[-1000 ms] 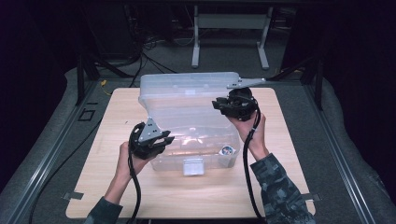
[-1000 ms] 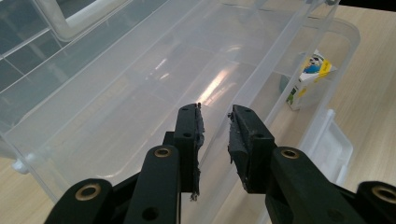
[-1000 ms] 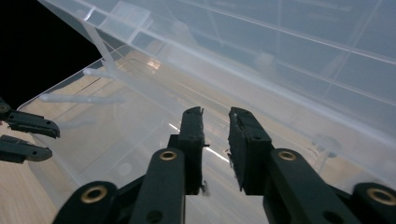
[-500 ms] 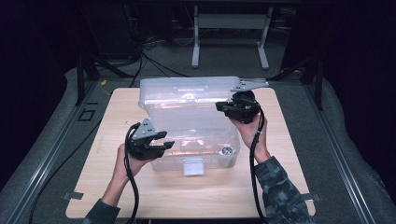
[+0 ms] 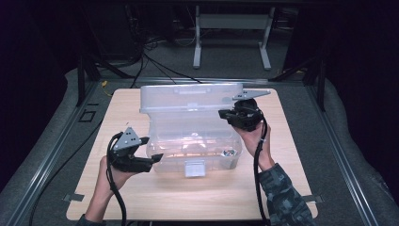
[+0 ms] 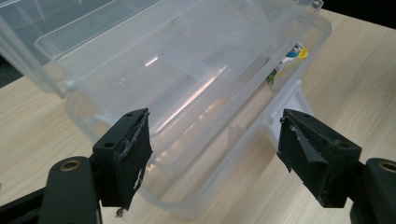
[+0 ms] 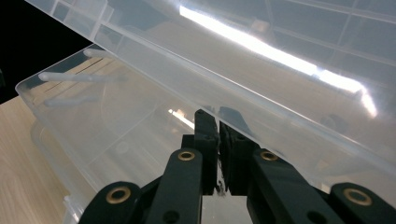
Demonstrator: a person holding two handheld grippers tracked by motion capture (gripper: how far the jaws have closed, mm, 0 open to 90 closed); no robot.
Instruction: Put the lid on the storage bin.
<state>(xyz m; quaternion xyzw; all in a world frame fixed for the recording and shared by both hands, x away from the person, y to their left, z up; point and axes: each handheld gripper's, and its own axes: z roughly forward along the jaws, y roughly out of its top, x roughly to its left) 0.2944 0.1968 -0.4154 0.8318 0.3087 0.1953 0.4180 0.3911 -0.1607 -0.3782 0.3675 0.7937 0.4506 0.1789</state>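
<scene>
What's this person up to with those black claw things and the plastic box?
A person is working a clear plastic storage box on a wooden table with a handheld gripper in each hand. The right gripper has its jaws closed on the edge of the raised lid, holding the box open. The left gripper sits at the box's front left corner with its jaws spread wide, gripping nothing. A small colourful item lies inside the box.

No text, brand or number can be read anywhere. A small colourful printed item [image 6: 286, 63] lies inside the clear plastic storage box [image 6: 196, 93], its print too small to read.
</scene>
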